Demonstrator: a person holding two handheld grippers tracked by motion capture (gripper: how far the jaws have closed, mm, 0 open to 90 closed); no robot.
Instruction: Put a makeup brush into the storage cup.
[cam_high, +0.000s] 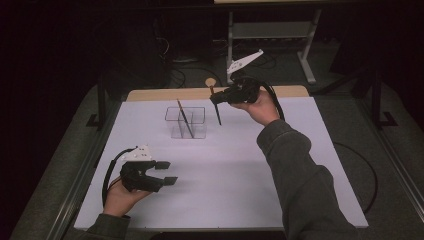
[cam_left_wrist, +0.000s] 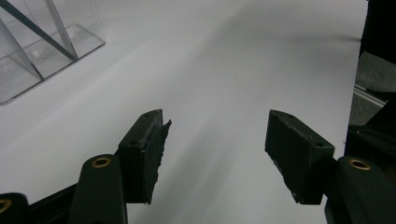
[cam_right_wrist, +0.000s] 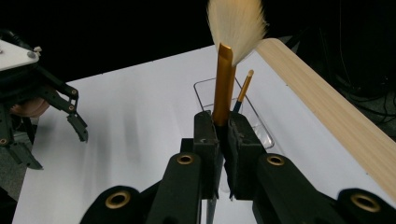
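Note:
My right gripper (cam_high: 216, 98) is held above the table to the right of a clear plastic holder (cam_high: 185, 122) and is shut on a makeup brush (cam_high: 215, 102). The brush (cam_right_wrist: 226, 70) has a gold ferrule and pale bristles that rise above the jaws of my right gripper (cam_right_wrist: 223, 133), and its dark handle hangs down. A second thin brush (cam_high: 184, 117) leans inside the holder (cam_right_wrist: 259, 125), its tip (cam_right_wrist: 244, 86) poking up behind the held one. My left gripper (cam_high: 167, 172) rests low at the table's front left, open and empty (cam_left_wrist: 215, 149).
A white sheet (cam_high: 225, 170) covers the table, with a wooden strip (cam_high: 150, 94) along the far edge. The holder's corner (cam_left_wrist: 42, 51) lies up and left of my left jaws. Metal frame legs (cam_high: 306, 50) and cables stand on the dark floor behind.

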